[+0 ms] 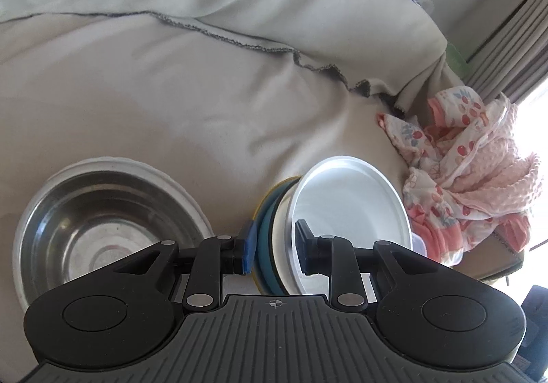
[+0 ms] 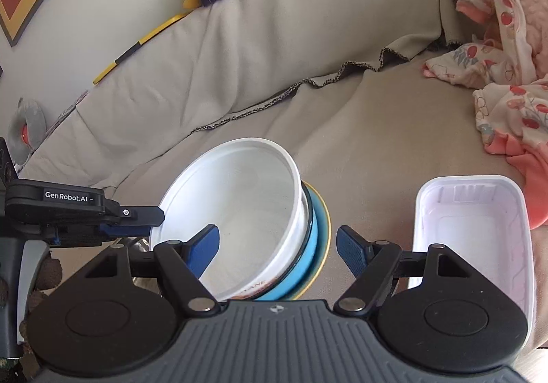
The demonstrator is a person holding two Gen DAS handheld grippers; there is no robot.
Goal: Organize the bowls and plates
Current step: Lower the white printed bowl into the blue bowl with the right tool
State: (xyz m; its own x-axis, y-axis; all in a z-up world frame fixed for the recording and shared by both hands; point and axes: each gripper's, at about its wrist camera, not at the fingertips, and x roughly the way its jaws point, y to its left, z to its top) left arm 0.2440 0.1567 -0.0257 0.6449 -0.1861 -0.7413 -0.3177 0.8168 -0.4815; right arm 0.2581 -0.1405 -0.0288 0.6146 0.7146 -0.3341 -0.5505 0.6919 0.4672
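Left gripper [image 1: 274, 253] pinches a tilted stack of dishes by its rims: white plastic bowl [image 1: 349, 208] innermost, then a steel-rimmed dish [image 1: 282, 229], a blue plate [image 1: 265, 246] and a yellow-rimmed plate [image 1: 262, 203] outermost. One pad sits inside the white bowl, the other against the back of the stack; exact contact on the far pad is hidden by the dishes. The stack's lower edge is cut off by the gripper body. Whether it touches the beige sofa cover [image 1: 205, 102] cannot be told.

Right gripper [image 2: 277, 246] has its fingers spread, nothing between the pads; the stack shows behind them, and the left fingertip overlaps the bowl's mouth in the picture.

Only the left wrist view shows the round stainless steel bowl [image 1: 102, 222], resting on the sofa seat left of the stack, its near part hidden by the gripper. Only the right wrist view shows the white rectangular plastic tub [image 2: 476, 232], on the seat right of the stack, partly hidden too. A pink cherry-print cloth [image 1: 472, 170] lies far right in both views.
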